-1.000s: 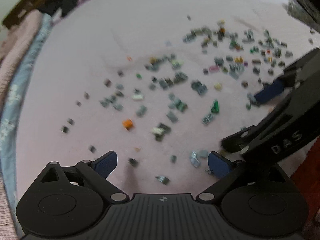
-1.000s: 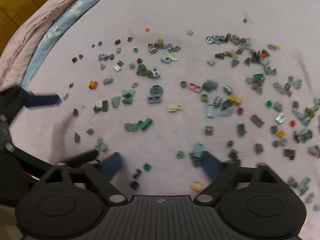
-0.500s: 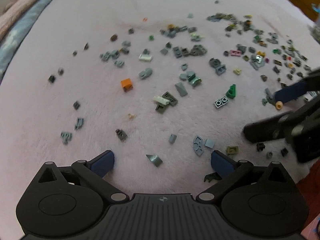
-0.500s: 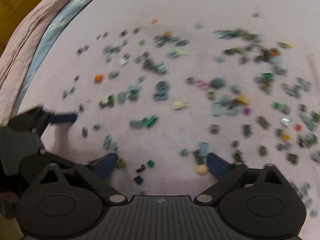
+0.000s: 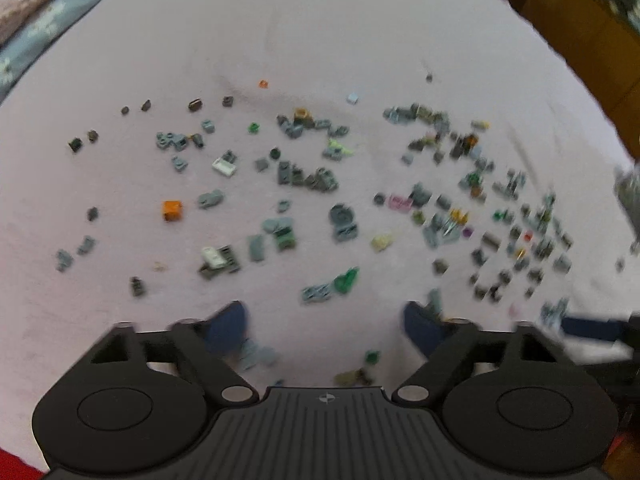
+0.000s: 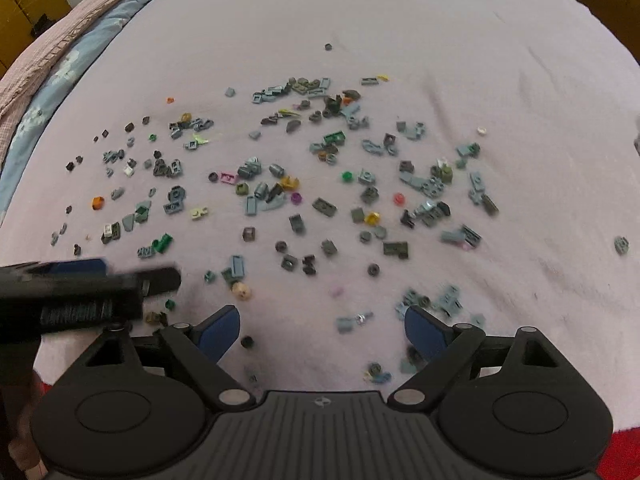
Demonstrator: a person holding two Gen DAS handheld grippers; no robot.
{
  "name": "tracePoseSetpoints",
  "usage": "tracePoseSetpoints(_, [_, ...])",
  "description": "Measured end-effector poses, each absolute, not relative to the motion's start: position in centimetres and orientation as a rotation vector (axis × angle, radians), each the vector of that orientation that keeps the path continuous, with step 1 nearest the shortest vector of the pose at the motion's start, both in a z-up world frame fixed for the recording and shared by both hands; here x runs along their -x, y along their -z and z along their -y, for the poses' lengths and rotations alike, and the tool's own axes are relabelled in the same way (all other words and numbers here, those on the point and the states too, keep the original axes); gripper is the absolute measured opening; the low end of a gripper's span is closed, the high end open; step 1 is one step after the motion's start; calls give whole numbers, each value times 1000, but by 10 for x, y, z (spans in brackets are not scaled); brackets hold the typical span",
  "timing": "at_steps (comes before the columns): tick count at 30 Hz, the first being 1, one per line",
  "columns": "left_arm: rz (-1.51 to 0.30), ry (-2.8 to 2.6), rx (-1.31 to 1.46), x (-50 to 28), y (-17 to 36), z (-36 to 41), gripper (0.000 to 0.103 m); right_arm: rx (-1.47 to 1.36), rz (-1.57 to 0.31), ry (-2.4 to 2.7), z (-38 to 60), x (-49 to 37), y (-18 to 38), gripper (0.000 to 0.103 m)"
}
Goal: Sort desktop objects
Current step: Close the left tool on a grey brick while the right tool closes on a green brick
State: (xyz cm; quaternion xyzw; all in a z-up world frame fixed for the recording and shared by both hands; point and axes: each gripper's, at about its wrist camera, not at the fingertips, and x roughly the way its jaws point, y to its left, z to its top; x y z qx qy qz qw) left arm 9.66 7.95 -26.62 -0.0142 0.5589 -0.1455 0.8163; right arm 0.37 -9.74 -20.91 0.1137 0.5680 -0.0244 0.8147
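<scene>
Since half a second ago we have swung both views across the bricks [image 6: 320,184], which lie scattered, mostly grey, unsorted on the pink blanket [image 6: 400,20] from 9 to 3 o'clock. Our left gripper [image 5: 324,320] and right gripper [image 6: 322,326] hover spread wide and empty, likely choosing a piece.

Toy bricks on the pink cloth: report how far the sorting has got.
Done: nothing visibly sorted; the small toy bricks lie mixed by colour across the pink cloth, with no separate piles or containers in view. In hand: nothing; the left hand-held gripper and right hand-held gripper are both open and empty above the scatter. Left: essentially all of it, including the orange brick and green piece.
</scene>
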Motion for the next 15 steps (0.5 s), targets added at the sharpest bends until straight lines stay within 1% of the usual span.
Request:
tracePoseSetpoints(1, [-1198, 305, 32, -98, 268, -77, 60, -243, -1212, 47, 98, -2, 209, 91])
tracePoseSetpoints(2, [-1204, 299, 32, -100, 270, -75, 58, -243, -1212, 42, 99, -1, 208, 91])
tracePoseSetpoints(6, [-1199, 253, 39, -105, 272, -79, 41, -244, -1214, 21, 102, 4, 207, 91])
tracePoseSetpoints(7, [-1194, 244, 42, -105, 272, -81, 31, -249, -1215, 16, 102, 3, 208, 91])
tracePoseSetpoints(9, [-1187, 240, 36, -106, 271, -82, 18, -251, -1216, 6, 101, 2, 210, 90])
tracePoseSetpoints(15, [-1177, 244, 15, -102, 263, -88, 18, -231, -1220, -35, 92, -5, 212, 89])
